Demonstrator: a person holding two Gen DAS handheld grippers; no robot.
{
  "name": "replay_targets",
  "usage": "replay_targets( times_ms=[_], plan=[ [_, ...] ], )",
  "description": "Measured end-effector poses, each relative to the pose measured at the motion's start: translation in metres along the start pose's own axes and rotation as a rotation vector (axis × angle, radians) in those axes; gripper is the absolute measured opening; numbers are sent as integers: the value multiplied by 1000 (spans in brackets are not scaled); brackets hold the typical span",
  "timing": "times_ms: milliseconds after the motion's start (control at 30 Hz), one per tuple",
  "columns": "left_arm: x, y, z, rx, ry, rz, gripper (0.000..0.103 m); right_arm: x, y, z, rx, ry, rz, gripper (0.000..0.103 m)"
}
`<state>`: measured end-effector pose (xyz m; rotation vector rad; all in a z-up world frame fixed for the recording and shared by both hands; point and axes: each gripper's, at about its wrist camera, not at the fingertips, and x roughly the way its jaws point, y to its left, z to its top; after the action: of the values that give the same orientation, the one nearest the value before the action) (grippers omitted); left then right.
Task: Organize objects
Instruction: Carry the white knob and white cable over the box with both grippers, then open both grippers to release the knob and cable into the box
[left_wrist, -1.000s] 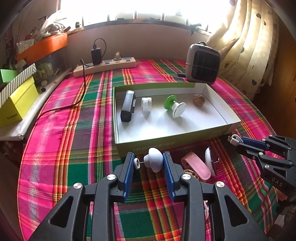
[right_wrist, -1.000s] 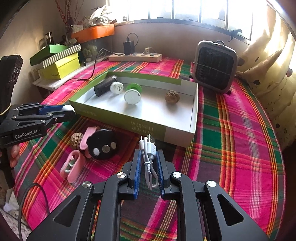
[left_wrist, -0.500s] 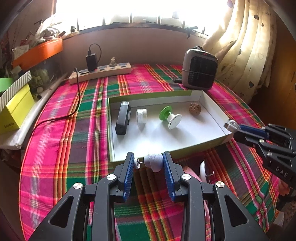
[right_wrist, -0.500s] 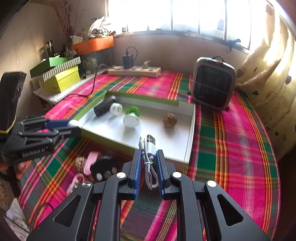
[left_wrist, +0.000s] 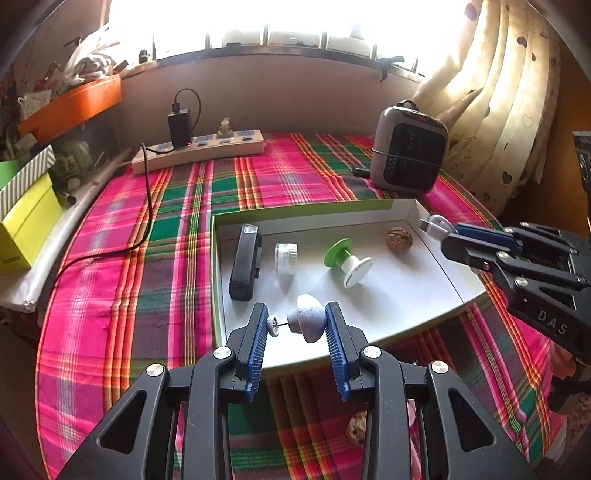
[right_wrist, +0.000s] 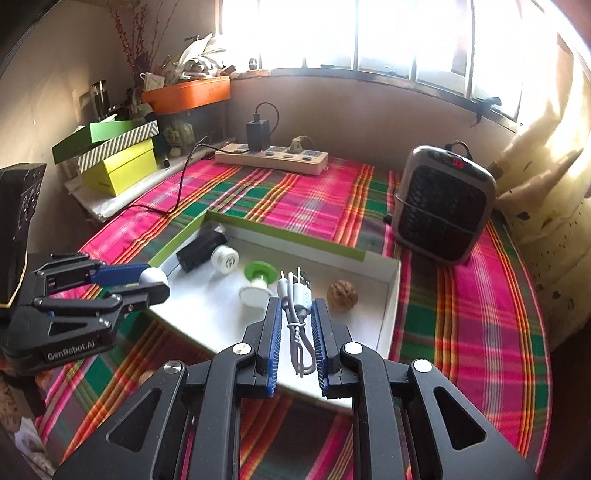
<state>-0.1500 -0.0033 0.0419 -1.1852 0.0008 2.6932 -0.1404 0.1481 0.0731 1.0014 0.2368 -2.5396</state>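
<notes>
Plainly, "DAS" on right gripper (left_wrist: 439, 230), "GenRobot.AI" on left gripper (right_wrist: 157, 282)

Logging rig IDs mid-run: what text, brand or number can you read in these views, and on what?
"DAS": on the right gripper body, left wrist view.
"GenRobot.AI": on the left gripper body, right wrist view.
Red display on the heater: too blurred to read.
Print on the yellow box: too small to read.
Marks on the white cap: unreadable.
</notes>
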Motion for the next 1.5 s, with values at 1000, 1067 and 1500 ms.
replay_targets(
  times_ms=[1000,1067,1500],
  plan=[
    [56,8,13,9,79,21,29,99,-11,38,-77,181,73,17],
    [57,7,14,18,77,29,29,102,-10,37,-80,190,74,17],
    [59,6,14,21,78,29,30,113,-9,35,-81,223,69,17]
  ],
)
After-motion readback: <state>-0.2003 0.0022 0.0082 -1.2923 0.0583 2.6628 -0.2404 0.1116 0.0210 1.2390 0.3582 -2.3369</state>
